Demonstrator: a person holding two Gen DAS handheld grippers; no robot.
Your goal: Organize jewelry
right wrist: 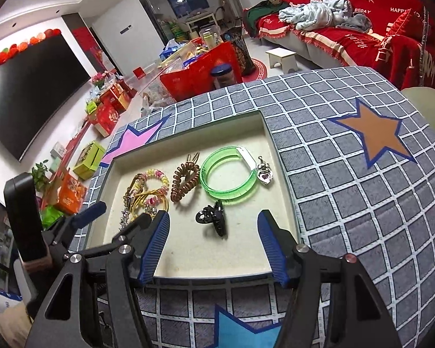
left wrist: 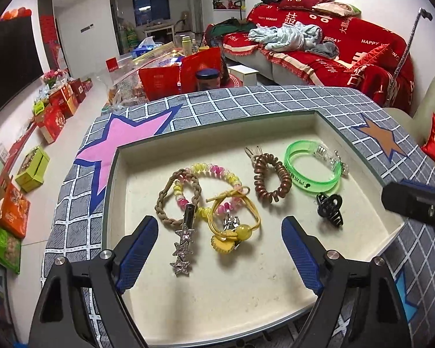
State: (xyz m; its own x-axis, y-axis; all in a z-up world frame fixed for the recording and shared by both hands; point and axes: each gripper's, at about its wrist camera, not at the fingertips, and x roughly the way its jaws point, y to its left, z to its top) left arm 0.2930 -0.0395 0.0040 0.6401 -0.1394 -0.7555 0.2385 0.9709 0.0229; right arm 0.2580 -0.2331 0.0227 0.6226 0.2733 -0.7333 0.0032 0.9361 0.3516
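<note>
Both tools hang above the cream tray (left wrist: 359,133) in the middle of the frame, and neither has anything in it: the left gripper (left wrist: 219,249) is spread wide over the lower centre of its view, nothing between its blue pads, and the right gripper (right wrist: 214,243) is just as wide and just as bare. The jewelry sits in the tray: a tangle at the left of a braided tan band (left wrist: 163,197), a pink-and-yellow bead bracelet (left wrist: 217,171), a yellow cord tie (left wrist: 240,226) and a star hair clip (left wrist: 184,246), then a brown coil tie (left wrist: 271,179), a green bangle (left wrist: 310,171), a black claw clip (right wrist: 213,220) and a heart charm (right wrist: 265,175) toward the right. Here's the risk as I see it: that left cluster overlaps, so a pinch on one piece may well drag its neighbours along, and the star clip lies across the braided band. The two tools sit near each other in the right wrist view, so crossing paths could knock them together. Writing: the red sofa cover (left wrist: 348,46) in the upper right reads "HAPPY WEDDING" and "BIGDAY" with Chinese characters; the bangle has dark lettering too small to read.
</note>
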